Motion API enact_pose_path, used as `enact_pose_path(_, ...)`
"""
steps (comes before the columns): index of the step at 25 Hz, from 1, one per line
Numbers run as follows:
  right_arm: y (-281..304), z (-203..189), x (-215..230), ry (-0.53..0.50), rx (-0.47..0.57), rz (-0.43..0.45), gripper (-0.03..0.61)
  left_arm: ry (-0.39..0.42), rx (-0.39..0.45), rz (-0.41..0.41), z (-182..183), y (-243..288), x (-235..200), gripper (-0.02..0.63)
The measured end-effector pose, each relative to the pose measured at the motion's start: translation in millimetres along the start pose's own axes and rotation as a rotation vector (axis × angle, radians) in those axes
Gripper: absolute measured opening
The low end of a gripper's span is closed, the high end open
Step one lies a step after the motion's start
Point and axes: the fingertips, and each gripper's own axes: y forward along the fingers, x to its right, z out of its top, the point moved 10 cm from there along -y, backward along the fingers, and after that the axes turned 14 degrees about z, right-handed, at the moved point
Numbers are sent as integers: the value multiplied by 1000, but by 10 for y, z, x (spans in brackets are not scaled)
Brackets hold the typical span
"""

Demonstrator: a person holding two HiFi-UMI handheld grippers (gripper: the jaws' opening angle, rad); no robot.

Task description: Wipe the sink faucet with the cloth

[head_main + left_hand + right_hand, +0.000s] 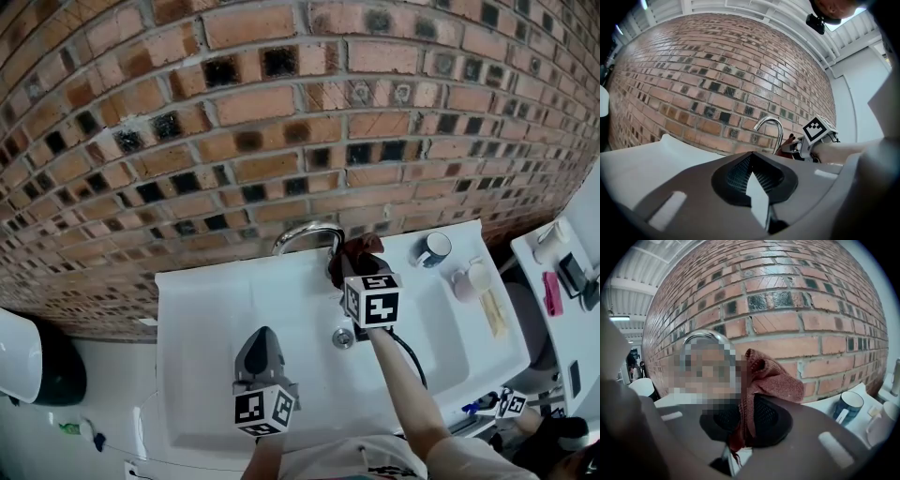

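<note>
The right gripper has its jaws clamped on a crumpled reddish-brown knitted cloth. In the right gripper view the fabric is pinched between the dark pads and bunches up above them. In the head view the cloth sits at the 3 o'clock end of the curved chrome sink faucet, where the spout bends down. It seems to lie against the metal, though no view shows the contact clearly.

The faucet rises at the 12 o'clock edge of the white rectangular sink, in front of a red brick wall. The left gripper hangs over the basin at about 6 o'clock from the faucet, well apart from it. Its jaws are closed together with nothing between them, and its own view looks over them toward the faucet.

A dark blue mug and a white cup stand on the sink's surface at about 3 o'clock from the cloth, clear of the work.

I judge the wiping to be under way: the cloth is gripped and brought to the spout's end. The arch toward 9 o'clock and the base look untouched by cloth now, so most of the faucet probably remains to be covered. How clean any part already is cannot be told
</note>
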Motion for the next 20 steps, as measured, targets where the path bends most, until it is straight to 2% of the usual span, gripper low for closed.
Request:
enact_pose_path(7, 97, -160, -228, -49, -70, 45, 43, -11, -24, 0, -78, 39, -7, 6)
enact_pose_path(12, 277, -285, -371, 1, -123, 118, 43, -10, -27, 9, -76, 47, -49, 6)
enact_pose_path(20, 521, -435, -473, 50, -182, 134, 43, -18, -27, 40, -91, 31, -138, 6)
